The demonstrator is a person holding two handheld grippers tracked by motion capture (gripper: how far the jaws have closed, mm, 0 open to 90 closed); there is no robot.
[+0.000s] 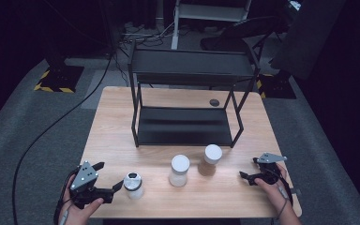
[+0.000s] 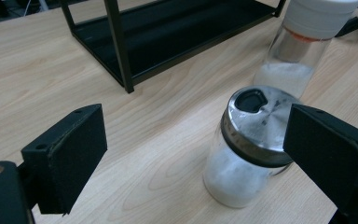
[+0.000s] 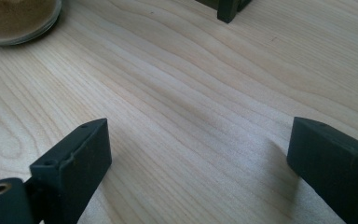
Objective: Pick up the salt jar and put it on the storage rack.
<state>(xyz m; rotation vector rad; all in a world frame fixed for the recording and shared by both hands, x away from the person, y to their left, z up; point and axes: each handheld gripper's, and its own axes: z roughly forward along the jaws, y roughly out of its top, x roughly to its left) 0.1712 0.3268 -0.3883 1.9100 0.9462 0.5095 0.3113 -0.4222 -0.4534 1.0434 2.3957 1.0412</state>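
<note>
Both grippers are matte black. The left gripper (image 1: 107, 176) carries a grey three-cornered plate dotted with small dark holes; the right gripper (image 1: 249, 168) wears the same plate. Each has two blocky, flat-faced fingers (image 2: 72, 154) with a small screw hole near the top edge. Black cables trail back from both along the bare forearms.

Probably a lab, dark curtained room, hazard-taped stands (image 1: 58, 77) (floor cables (image 1: 51, 126))

Our left gripper (image 2: 193, 163) spreads its black jaws wide beside a steel-lidded glass shaker of white powder (image 2: 244, 147), not touching it.
</note>
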